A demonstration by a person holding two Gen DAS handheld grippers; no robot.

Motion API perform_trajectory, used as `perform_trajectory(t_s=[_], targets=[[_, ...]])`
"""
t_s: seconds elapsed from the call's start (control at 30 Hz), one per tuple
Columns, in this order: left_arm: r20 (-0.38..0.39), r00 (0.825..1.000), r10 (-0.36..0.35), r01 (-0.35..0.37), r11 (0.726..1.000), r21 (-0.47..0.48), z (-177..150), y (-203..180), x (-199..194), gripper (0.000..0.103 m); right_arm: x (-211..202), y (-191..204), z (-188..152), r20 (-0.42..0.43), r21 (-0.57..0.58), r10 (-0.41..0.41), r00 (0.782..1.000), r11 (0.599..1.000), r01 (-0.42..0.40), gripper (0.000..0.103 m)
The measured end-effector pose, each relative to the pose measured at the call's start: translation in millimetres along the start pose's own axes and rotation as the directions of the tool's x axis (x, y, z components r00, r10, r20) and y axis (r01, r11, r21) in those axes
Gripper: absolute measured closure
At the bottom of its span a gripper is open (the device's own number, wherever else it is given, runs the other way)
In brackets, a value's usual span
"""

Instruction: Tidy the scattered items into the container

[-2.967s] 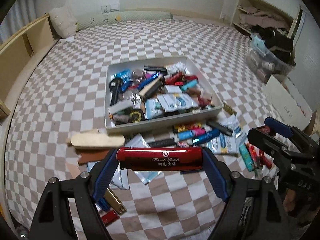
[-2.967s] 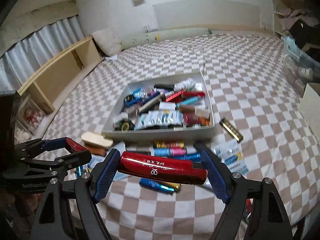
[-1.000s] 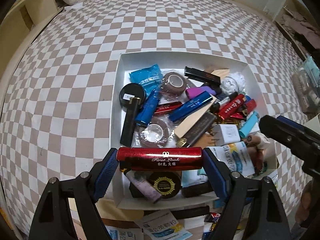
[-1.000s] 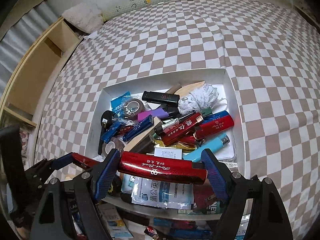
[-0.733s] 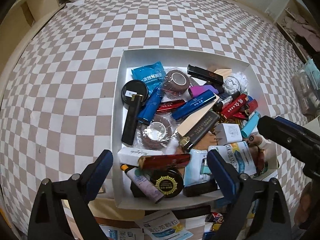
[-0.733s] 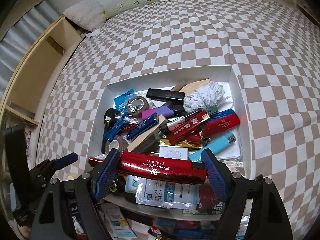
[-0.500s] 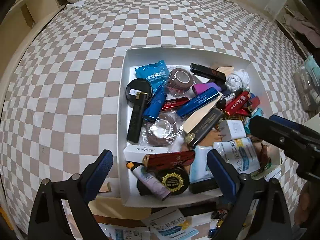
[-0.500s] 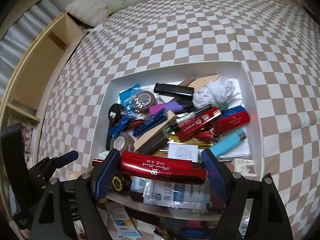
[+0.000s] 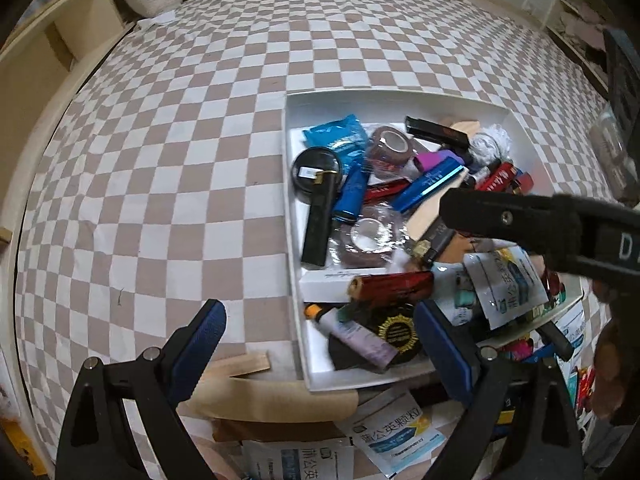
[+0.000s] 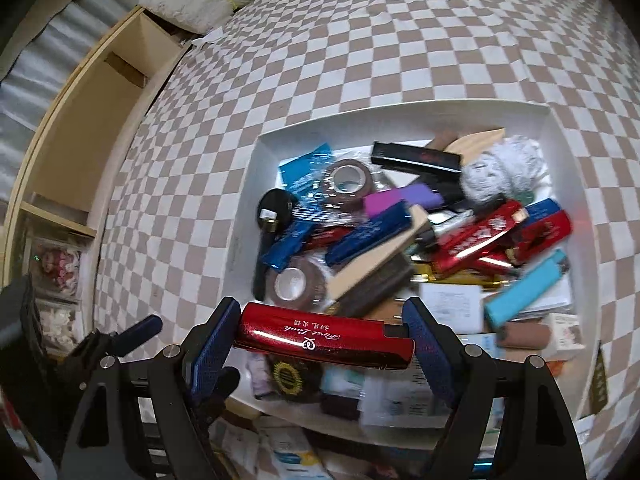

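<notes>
We find the white tray mostly filled – our left gripper spread and empty over its near corner, our right gripper clamping a red lighter above its near edge – while sachets, perhaps more, lie outside it.

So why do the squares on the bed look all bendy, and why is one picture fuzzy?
Both wrist views use a fisheye lens, so the checked bedspread curves near the edges and the corners go black. The right wrist view is smeared by motion: things in the white box look streaky, while the held red lighter stays sharp. The left wrist view is crisper.
</notes>
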State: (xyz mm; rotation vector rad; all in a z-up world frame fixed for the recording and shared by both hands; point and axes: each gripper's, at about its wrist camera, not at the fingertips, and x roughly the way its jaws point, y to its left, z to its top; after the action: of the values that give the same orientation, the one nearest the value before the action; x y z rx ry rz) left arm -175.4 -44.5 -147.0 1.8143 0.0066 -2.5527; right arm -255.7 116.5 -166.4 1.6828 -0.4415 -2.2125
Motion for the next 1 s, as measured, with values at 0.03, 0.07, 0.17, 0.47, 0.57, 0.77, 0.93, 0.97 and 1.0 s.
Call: perform_trajectory(t_s=[0.03,0.07,0.17,0.47,0.57,0.77,0.93,0.97,1.0], targets=[[0.001,1.0,0.0,0.0,1.0,-0.008,0.0,2.9,-0.1,0.008,1.5,0.5,0.5,0.001,0.015,0.011,1.0,1.0,-0.011,0.02],[0.002,1.0,0.0,0.0,1.0,-0.015,-0.1,5.6,-0.3,0.008,2.4,0.6,1.1,0.002,0.027,0.019,1.0,0.999,-0.019,0.019],[0.003,1.0,0.006,-0.006,0.999,-0.033,-0.5,13.0,0.4,0.007,2.0,-0.9,3.1,0.015,0.061,0.033,0.999,0.998,-0.034,0.0],[-0.006,1.0,0.026,-0.026,0.996,-0.09,1.7,23.4,7.1,0.007,-6.3,-10.3,3.3,0.027,0.091,0.026,0.999,0.995,-0.029,0.0],[-0.004,0.999,0.041,-0.041,0.993,-0.108,5.5,24.6,10.7,0.007,-8.8,-13.0,1.3,0.021,0.09,0.028,0.999,0.996,-0.03,0.0],[-0.015,0.997,0.073,-0.074,0.985,-0.156,16.0,28.4,23.7,0.008,-20.7,-8.8,0.1,0.034,0.055,0.039,0.999,0.998,-0.041,0.0],[-0.05,0.99,0.129,-0.133,0.985,-0.113,16.0,20.7,38.7,0.008,-25.4,-7.8,-3.6,0.035,0.025,0.031,0.999,0.999,-0.032,0.0],[-0.057,0.989,0.138,-0.143,0.985,-0.1,14.6,19.0,40.0,0.008,-25.8,-8.3,-4.4,0.032,0.021,0.029,0.999,0.999,-0.03,0.0],[-0.063,0.987,0.15,-0.155,0.984,-0.083,12.9,16.7,40.7,0.008,-26.3,-9.1,-4.9,0.031,0.018,0.027,0.999,0.999,-0.028,0.0]])
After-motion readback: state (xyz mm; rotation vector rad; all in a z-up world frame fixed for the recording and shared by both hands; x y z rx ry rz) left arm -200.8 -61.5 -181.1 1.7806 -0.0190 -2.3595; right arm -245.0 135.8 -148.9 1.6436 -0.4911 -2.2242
